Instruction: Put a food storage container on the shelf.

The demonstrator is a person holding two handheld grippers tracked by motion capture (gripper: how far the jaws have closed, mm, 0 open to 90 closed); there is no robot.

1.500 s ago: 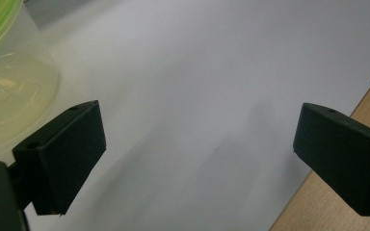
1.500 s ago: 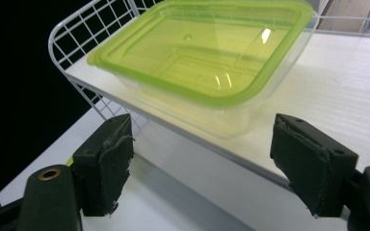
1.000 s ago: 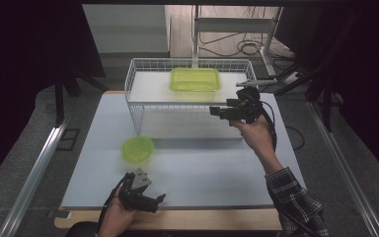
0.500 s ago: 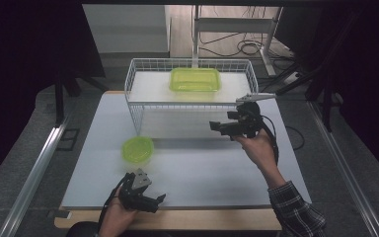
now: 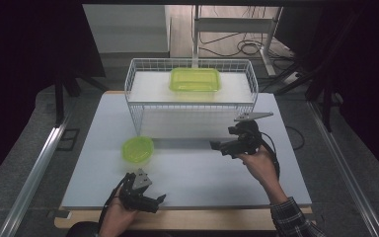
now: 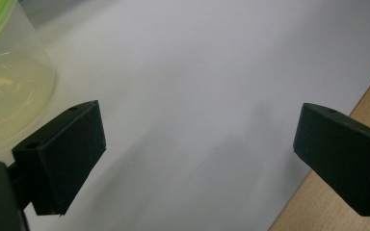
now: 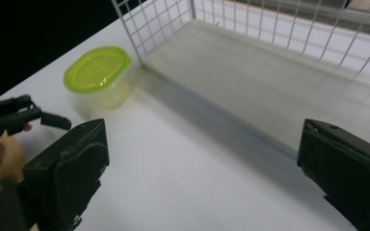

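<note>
Two claws work a white tabletop (image 5: pixel 192 173). Nearest, the left claw (image 5: pixel 150 201) rests at the front edge, jaws spread and empty, unmoved over the past second. The small green-lidded container (image 5: pixel 138 149) sits just beyond it. The right claw (image 5: pixel 220 145), jaws spread wide and empty, has drawn back from the wire basket (image 5: pixel 133 94) toward mid-table. Farthest, a rectangular green container (image 5: pixel 195 79) lies on the basket, suggesting a completed placement.
</note>
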